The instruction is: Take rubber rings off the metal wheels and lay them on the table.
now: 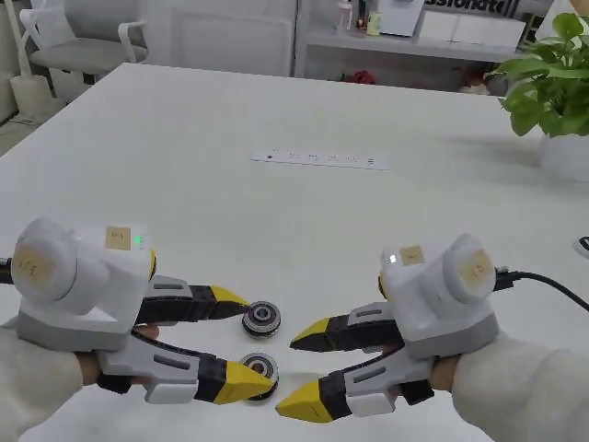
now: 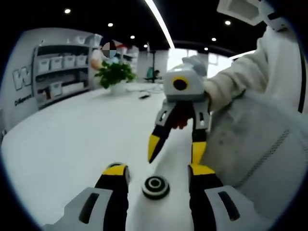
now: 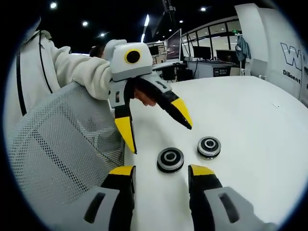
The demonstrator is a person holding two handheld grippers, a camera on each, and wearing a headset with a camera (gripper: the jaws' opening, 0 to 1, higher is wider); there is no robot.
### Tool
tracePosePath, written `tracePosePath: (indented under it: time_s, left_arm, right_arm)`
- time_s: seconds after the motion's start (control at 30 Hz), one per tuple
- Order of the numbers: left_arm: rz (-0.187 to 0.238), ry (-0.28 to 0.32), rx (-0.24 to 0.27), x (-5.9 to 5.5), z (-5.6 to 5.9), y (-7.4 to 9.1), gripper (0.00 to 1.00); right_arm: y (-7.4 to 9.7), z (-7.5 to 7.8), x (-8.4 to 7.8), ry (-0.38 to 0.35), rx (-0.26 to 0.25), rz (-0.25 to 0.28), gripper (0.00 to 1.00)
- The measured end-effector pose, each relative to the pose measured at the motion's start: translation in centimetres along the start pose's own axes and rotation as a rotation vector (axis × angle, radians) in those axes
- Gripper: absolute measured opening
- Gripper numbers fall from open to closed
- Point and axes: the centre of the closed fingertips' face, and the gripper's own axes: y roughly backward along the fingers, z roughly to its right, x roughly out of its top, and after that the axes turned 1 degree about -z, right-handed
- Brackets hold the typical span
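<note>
Two small metal wheels with black rubber rings lie on the white table (image 1: 276,221): one wheel (image 1: 262,318) farther off, the other wheel (image 1: 260,365) nearer and partly behind a yellow jaw tip. My left gripper (image 1: 244,341) is open, and its jaws flank the wheels from the left. In the left gripper view one wheel (image 2: 155,186) lies between the open left gripper (image 2: 158,171). My right gripper (image 1: 288,373) is open and faces them from the right, just short of them. In the right gripper view both wheels (image 3: 170,160) (image 3: 209,147) sit just past the open right gripper (image 3: 161,170).
A white power strip (image 1: 317,158) lies mid-table. A potted plant (image 1: 552,83) stands at the far right edge, and a black cable (image 1: 543,284) trails from the right gripper. A chair (image 1: 83,46) and shelves stand beyond the table.
</note>
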Motion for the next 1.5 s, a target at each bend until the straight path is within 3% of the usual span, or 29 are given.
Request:
tracePosePath:
  time_s: [0.2,0.43,0.6,0.73,0.9,1.2,1.5]
  left_arm:
    - [-0.002,0.033,0.013,-0.6,-0.7,-0.3,0.42]
    - [-0.035,0.010,-0.002,-1.6,-0.8,-0.8,0.35]
    - [-0.033,0.005,-0.005,-1.7,-1.0,-1.0,0.27]
    - [-0.055,-0.002,-0.024,-2.3,-0.5,-1.6,0.26]
    - [-0.061,0.002,-0.018,-2.8,-0.8,-1.6,0.24]
    - [-0.059,-0.069,-0.026,-2.9,-0.6,-2.0,0.15]
    - [-0.067,-0.094,-0.025,-2.9,-0.5,-2.3,0.14]
  right_arm:
    - [-0.8,0.1,-0.6,0.009,-0.007,-0.025,0.36]
    - [-0.8,1.5,-0.5,-0.047,-0.047,0.002,0.30]
    - [-1.0,1.6,-0.8,-0.046,-0.052,-0.004,0.27]
    - [-1.4,1.5,-1.2,-0.048,-0.043,-0.015,0.24]
    - [-1.5,1.6,-1.1,-0.048,-0.045,-0.010,0.22]
    - [-1.6,1.6,-1.1,-0.029,-0.042,-0.012,0.21]
    - [-1.7,1.5,-1.3,-0.020,-0.046,-0.025,0.20]
